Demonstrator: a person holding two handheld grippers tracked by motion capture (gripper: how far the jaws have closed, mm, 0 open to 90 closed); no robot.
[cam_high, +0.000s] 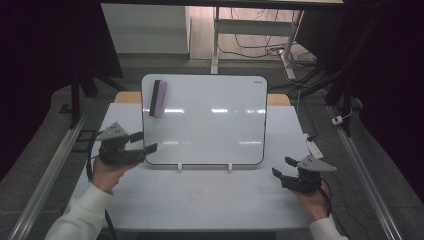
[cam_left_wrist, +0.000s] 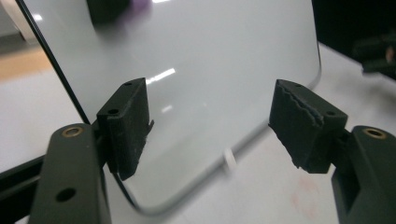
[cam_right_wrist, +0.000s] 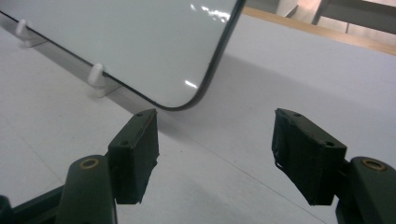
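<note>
- We hold our left gripper (cam_high: 141, 142) with jaws spread wide and empty, just beside the lower left corner of the whiteboard (cam_high: 210, 120).
- Our right gripper (cam_high: 283, 172) is likewise wide open, holding nothing, near the board's lower right corner.
- The whiteboard stands tilted on white feet on the table (cam_high: 200, 200); an eraser (cam_high: 159, 98) clings to its upper left.

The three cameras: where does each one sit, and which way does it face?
High view: above the person's side, facing forward and down on the table, whiteboard and eraser; both hands with the left gripper and right gripper show.
Left gripper view: on the left gripper, facing the whiteboard's lower left corner; its open fingers show.
Right gripper view: on the right gripper, facing the whiteboard's lower right corner; its open fingers show.
All views share the whiteboard.
</note>
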